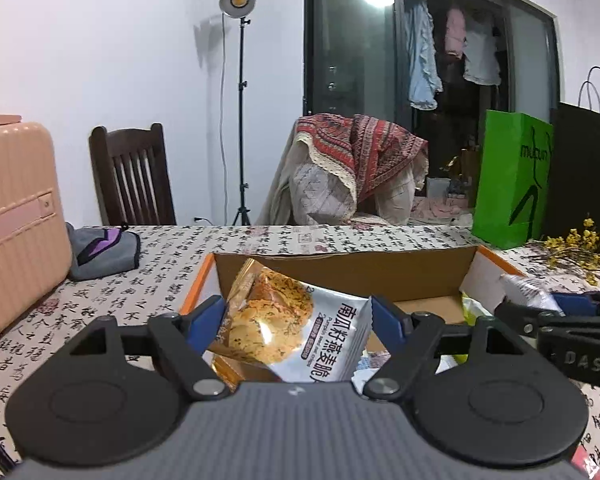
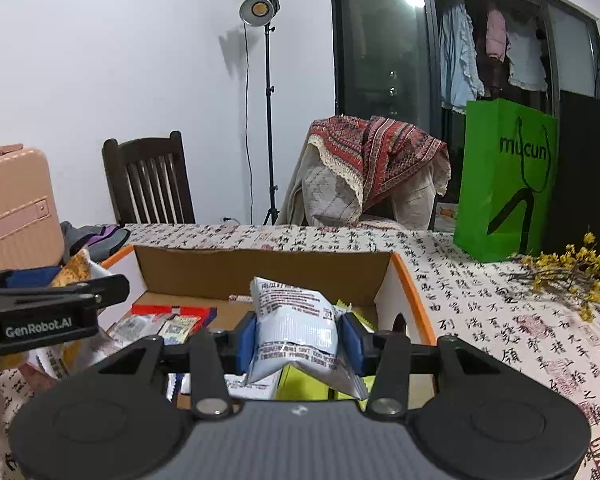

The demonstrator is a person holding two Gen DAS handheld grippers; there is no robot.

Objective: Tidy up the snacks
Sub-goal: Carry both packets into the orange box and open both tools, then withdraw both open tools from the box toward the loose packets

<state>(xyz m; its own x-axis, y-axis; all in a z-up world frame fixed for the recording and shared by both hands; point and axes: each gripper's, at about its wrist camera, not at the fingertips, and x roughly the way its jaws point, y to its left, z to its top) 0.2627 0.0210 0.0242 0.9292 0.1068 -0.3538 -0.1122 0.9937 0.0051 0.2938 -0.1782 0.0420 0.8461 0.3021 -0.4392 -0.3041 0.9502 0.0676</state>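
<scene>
My left claw (image 1: 298, 316) grips the cracker packet (image 1: 288, 328), long axis across the jaws, mid-frame over the box (image 1: 340, 272). My right claw (image 2: 300, 338) pinches a white packet (image 2: 296, 328) above the box's right half; box sits just ahead, below both.

Silver snack packet (image 2: 296, 330) between right tongs (image 2: 300, 340), above box (image 2: 404, 280)

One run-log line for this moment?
left gripper: shut on oat crisp packet | right gripper: shut on silver packet | both over cardboard box | snacks already inside
</scene>
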